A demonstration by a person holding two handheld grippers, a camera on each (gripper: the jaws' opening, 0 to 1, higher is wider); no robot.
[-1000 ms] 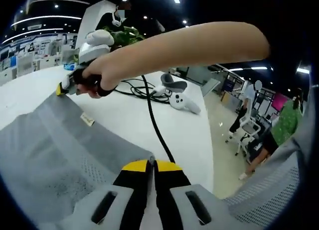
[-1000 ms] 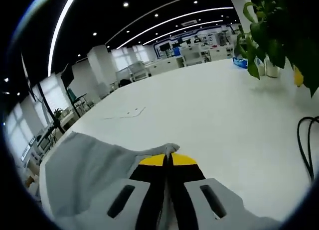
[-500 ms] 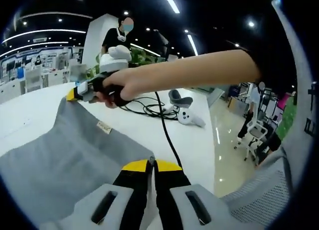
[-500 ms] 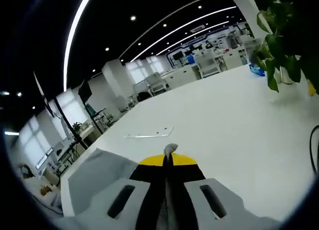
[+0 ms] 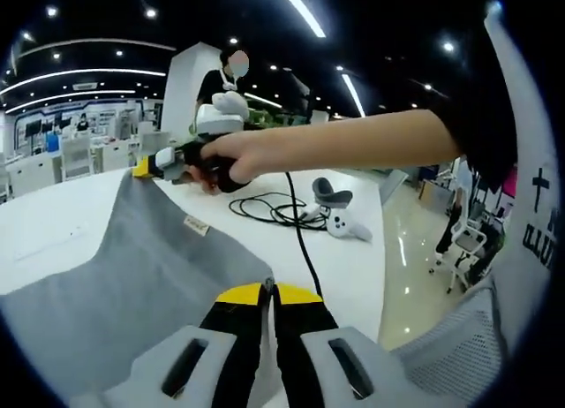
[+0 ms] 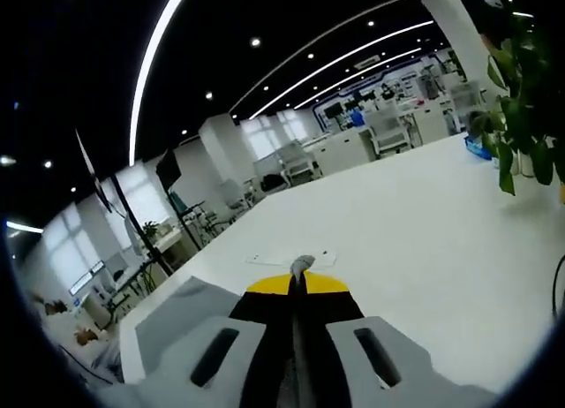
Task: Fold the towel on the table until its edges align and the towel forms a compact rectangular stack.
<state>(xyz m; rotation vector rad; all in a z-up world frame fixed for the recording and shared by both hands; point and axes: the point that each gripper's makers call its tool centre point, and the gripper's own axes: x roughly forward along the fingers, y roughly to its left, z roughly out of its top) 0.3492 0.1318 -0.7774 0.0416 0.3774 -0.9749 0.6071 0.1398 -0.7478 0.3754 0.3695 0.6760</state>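
A grey towel (image 5: 124,275) hangs stretched above the white table (image 5: 53,222), lifted by two corners. My left gripper (image 5: 269,287) is shut on its near corner, the cloth pinched between the yellow-tipped jaws. In the left gripper view, a hand holds my right gripper (image 5: 141,168), shut on the far corner, with a small label (image 5: 196,225) on the towel's edge below it. In the right gripper view, my right gripper (image 6: 300,274) is shut on a tuft of towel (image 6: 302,263), and more grey cloth (image 6: 185,306) droops to the lower left.
A black cable (image 5: 274,209) coils on the table beside a white controller (image 5: 349,224) and a grey stand (image 5: 327,194). A potted plant (image 6: 521,108) stands at the table's right. A thin strip (image 6: 287,259) lies on the table. Desks, chairs and a person fill the room behind.
Both grippers have risen with the towel's corners, lifting the cloth off the table and pulling it taut. Both views have tilted upward.
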